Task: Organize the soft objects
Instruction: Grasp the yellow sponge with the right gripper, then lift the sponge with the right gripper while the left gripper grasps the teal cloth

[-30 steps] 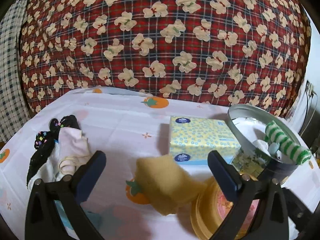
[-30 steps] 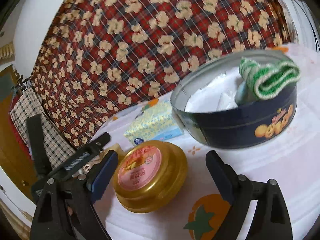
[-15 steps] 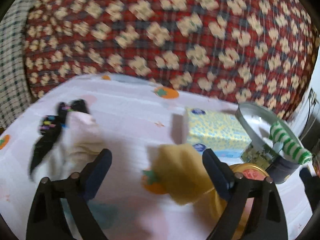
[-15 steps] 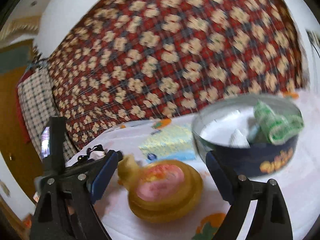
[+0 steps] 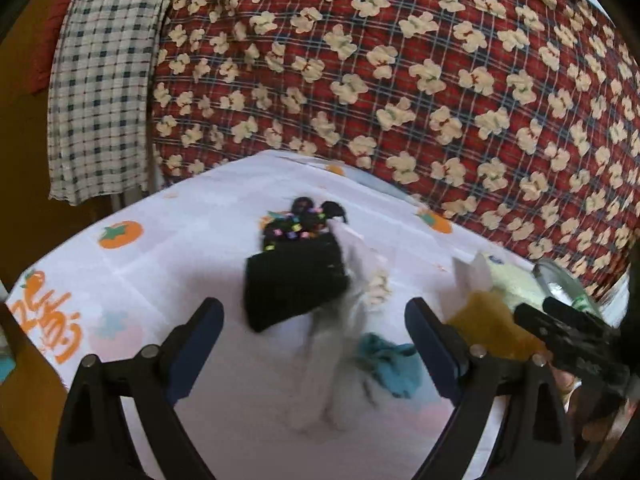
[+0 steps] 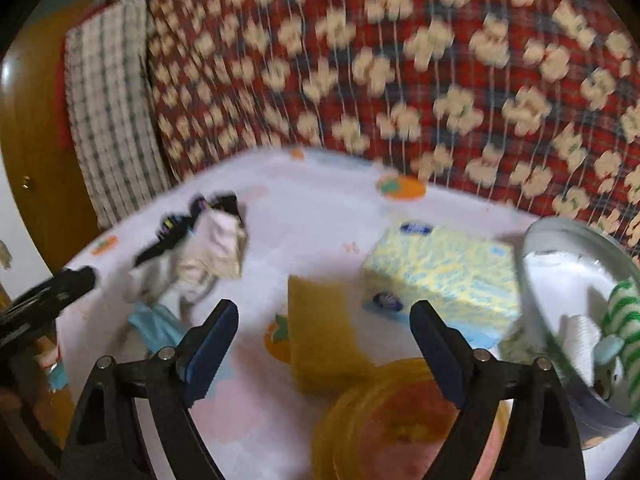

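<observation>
A pile of soft things lies on the white fruit-print tablecloth [image 5: 168, 248]: a black sock with coloured dots [image 5: 296, 280], a white-grey cloth [image 5: 352, 304] and a teal cloth [image 5: 394, 366]. My left gripper [image 5: 316, 344] hovers open just in front of this pile, holding nothing. A yellow cloth [image 6: 320, 332] lies ahead of my right gripper [image 6: 324, 344]. Its jaws are wide and closing slightly, with nothing pressed between them. The round dark tin [image 6: 560, 240] at the right holds a green-striped sock [image 6: 624, 316]. The pile [image 6: 208, 248] also shows at the left of the right wrist view.
A yellow tissue box [image 6: 444, 276] stands between the yellow cloth and the tin. A gold round lid tin [image 6: 380, 420] sits under the right gripper. A red flowered quilt [image 5: 400, 80] and a checked cloth [image 5: 104, 80] close off the back. The table edge falls away at left.
Both views have swung left across the table. The sock pile now sits in front of the left gripper and the tin has slid to its right edge. The right gripper rolled level.
</observation>
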Tool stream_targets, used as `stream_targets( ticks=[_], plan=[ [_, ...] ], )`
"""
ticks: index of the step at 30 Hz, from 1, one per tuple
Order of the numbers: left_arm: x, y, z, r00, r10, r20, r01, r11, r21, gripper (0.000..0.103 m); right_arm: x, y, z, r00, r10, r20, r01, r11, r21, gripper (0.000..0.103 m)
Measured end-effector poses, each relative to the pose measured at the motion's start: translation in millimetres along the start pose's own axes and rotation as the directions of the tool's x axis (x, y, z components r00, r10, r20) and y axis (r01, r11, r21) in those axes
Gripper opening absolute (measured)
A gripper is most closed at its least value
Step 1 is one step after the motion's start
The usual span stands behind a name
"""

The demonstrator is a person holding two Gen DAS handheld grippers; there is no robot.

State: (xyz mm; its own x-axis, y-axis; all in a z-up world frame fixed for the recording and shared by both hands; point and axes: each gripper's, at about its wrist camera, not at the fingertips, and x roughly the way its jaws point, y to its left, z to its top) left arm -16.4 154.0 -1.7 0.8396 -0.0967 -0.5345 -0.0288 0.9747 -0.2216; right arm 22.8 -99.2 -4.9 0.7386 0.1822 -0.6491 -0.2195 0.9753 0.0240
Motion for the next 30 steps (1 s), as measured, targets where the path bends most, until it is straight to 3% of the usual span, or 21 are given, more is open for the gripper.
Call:
stream_targets(
  ticks=[3,5,8,11,13,15,16,18,20,21,24,26,30],
  plan=[
    [3.1,-3.7,-7.8,0.999,0.010,-0.033,-0.008,0.998,0.058,0.093,27.8,4.9,2.6,0.994,-0.019,-0.109,0.018,1.000,-0.006,0.082],
    [2.9,-6.5,-13.8,0.999,0.014,-0.043,-0.010,0.996,0.089,0.093,41.9,11.2,4.8,0.986,-0.036,-0.162,0.030,0.999,-0.038,0.067],
    [1.8,-12.6,-18.4,0.996,-0.041,-0.083,0.049,0.994,0.102,0.093,61.4,20.2,1.8,0.963,-0.113,-0.246,0.089,0.990,-0.105,0.055],
    [2.8,-24.3,-21.0,0.991,-0.091,-0.103,0.102,0.989,0.110,0.092,58.0,24.1,-2.3,0.968,-0.131,-0.216,0.101,0.984,-0.144,0.041],
    [7.0,-35.4,-23.6,0.987,-0.111,-0.120,0.126,0.984,0.129,0.074,50.2,25.5,-4.3,0.977,-0.122,-0.175,0.098,0.985,-0.141,0.040],
    [12.5,-44.1,-26.1,0.984,-0.111,-0.138,0.131,0.981,0.146,0.064,28.5,29.3,-5.2,0.996,-0.079,-0.046,0.072,0.986,-0.148,0.040],
    [18.6,-50.7,-28.1,0.983,-0.102,-0.154,0.127,0.979,0.158,0.064,18.3,30.8,-6.0,0.998,-0.054,0.014,0.055,0.987,-0.151,0.040],
    [27.0,-56.0,-29.9,0.980,-0.093,-0.178,0.121,0.980,0.156,0.064,-6.9,32.0,-11.4,0.987,0.001,0.159,0.024,0.988,-0.154,0.040],
    [36.3,-59.5,-30.0,0.973,-0.105,-0.205,0.133,0.983,0.130,0.064,-22.4,32.3,-17.7,0.971,0.013,0.239,0.023,0.989,-0.146,0.040],
    [41.8,-62.1,-29.7,0.970,-0.112,-0.218,0.140,0.983,0.117,0.062,-25.4,33.0,-19.8,0.967,0.005,0.256,0.033,0.989,-0.146,0.040],
    [54.3,-68.3,-32.4,0.966,-0.096,-0.240,0.128,0.985,0.119,0.038,-29.7,30.9,-24.1,0.961,-0.010,0.276,0.050,0.989,-0.140,0.040],
    [62.7,-68.9,-36.8,0.965,-0.074,-0.253,0.107,0.987,0.121,0.034,-32.1,27.3,-23.5,0.961,0.003,0.278,0.031,0.992,-0.121,0.040],
    [62.5,-62.6,-36.8,0.963,-0.105,-0.246,0.130,0.988,0.086,0.024,-30.3,19.1,-19.8,0.962,0.008,0.273,0.014,0.997,-0.078,0.040]
  ],
)
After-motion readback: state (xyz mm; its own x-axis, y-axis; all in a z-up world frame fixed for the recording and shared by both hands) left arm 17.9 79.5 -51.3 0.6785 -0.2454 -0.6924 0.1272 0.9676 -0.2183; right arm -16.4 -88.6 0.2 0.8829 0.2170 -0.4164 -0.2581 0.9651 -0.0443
